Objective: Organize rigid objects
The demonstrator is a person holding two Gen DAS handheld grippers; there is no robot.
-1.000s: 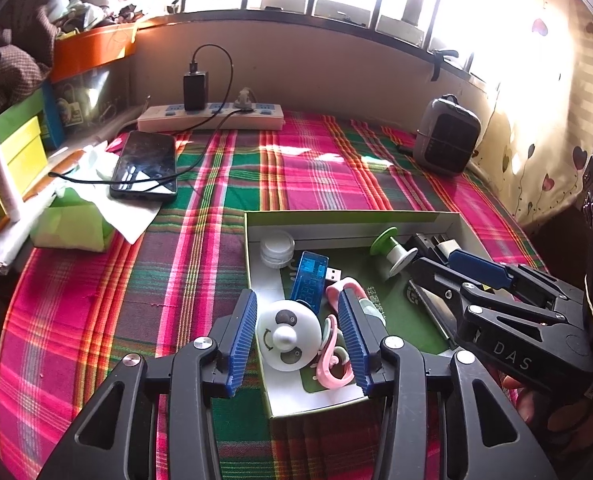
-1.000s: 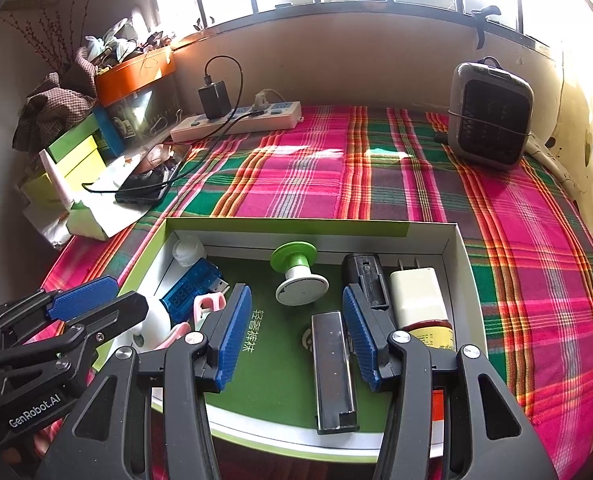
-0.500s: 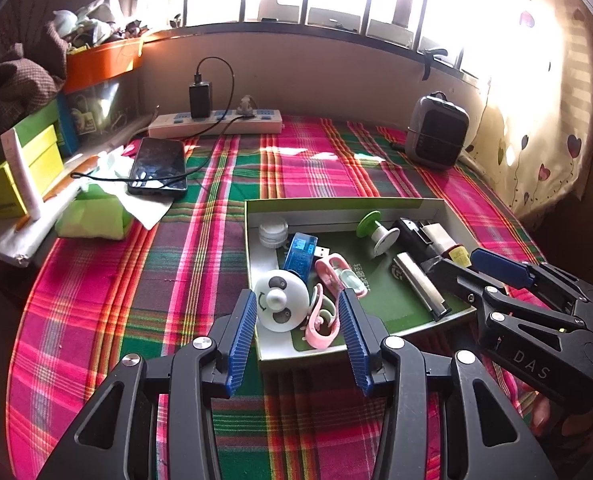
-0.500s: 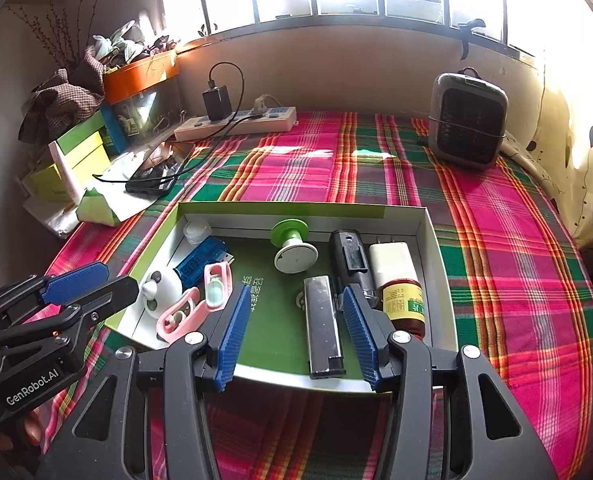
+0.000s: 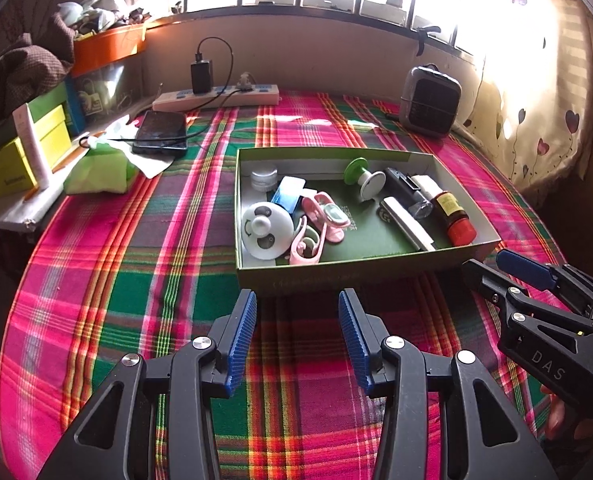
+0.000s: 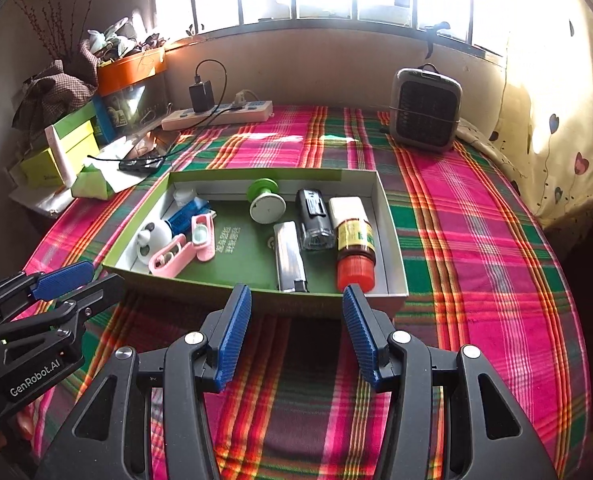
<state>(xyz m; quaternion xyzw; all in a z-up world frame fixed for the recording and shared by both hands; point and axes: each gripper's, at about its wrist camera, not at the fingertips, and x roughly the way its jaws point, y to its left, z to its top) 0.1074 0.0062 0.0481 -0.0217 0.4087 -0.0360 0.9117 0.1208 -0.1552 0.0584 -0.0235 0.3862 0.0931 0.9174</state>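
One plaid cloth [image 5: 168,264] in pink, green and orange covers the whole surface, and on it sits one shallow green box [image 5: 338,276], its near wall just ahead of both tongs. At the far right edge of the cloth stands one grey heater [image 6: 425,114]; along the back wall lies one white power strip [image 6: 220,114] with one black charger [image 6: 201,96] plugged in, and one dark phone [image 5: 161,132] lies on the cloth toward the far left, beside a stack of yellow and green cartons [image 5: 28,148]. Inside the box, counted from the right wall: one brown bottle with a red cap [image 6: 354,246] lying on its side, one black device [image 6: 314,218] beside it, one silver flat bar [image 6: 290,256], one green-and-white spool [image 6: 265,200] near the back wall, two pink clips [image 5: 316,224] touching each other, one blue stick [image 5: 289,198], one round white panda-faced item [image 5: 265,230] in the near left corner, and one small white jar [image 5: 264,176] in the far left corner. The left gripper [image 5: 297,334] hangs over bare cloth short of the box, its blue pads parted about halfway with nothing between them. The right gripper [image 6: 297,334] likewise stands roughly half open and empty, its tips at the box's near wall, not touching anything inside.
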